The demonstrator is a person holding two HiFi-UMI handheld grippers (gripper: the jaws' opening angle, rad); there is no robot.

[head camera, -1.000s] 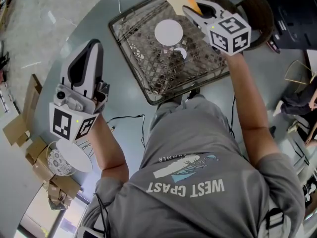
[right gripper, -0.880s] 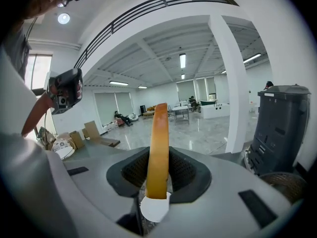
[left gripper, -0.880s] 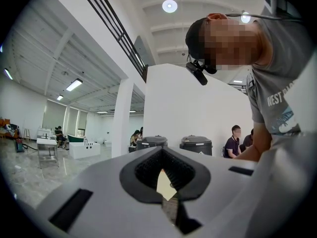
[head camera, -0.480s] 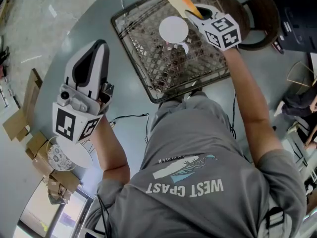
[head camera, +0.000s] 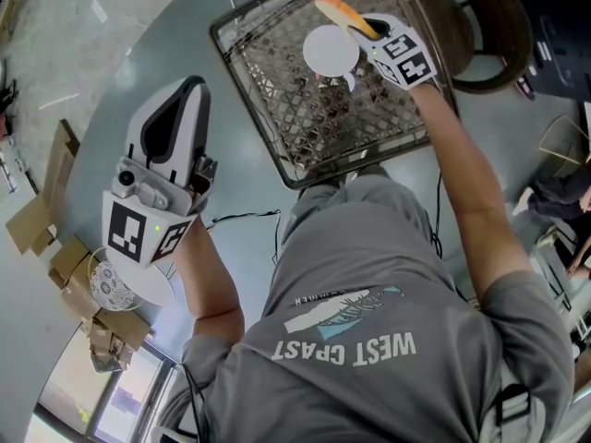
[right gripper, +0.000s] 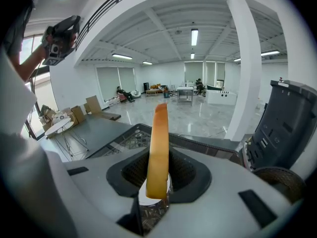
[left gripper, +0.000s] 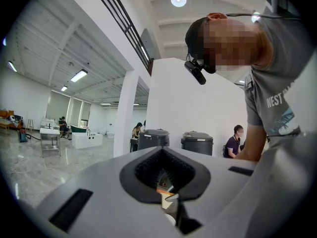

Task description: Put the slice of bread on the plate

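Left gripper [head camera: 189,86]: fingers drawn together, empty, over the worktop [head camera: 120,44]; its view shows little through their slit
Basket [head camera: 277,127]: wire, on the worktop, right rim partly behind the arm [head camera: 462,183]
Plate [head camera: 331,51]: white, in the basket; in right gripper view mostly hidden under bread
Bread [head camera: 334,9]: edge-on above plate's far rim; contact unclear
Right gripper [head camera: 364,25]: fingers clamped on bread's near end
Change: right gripper lower, bread no longer cut by frame top; left slightly shifted
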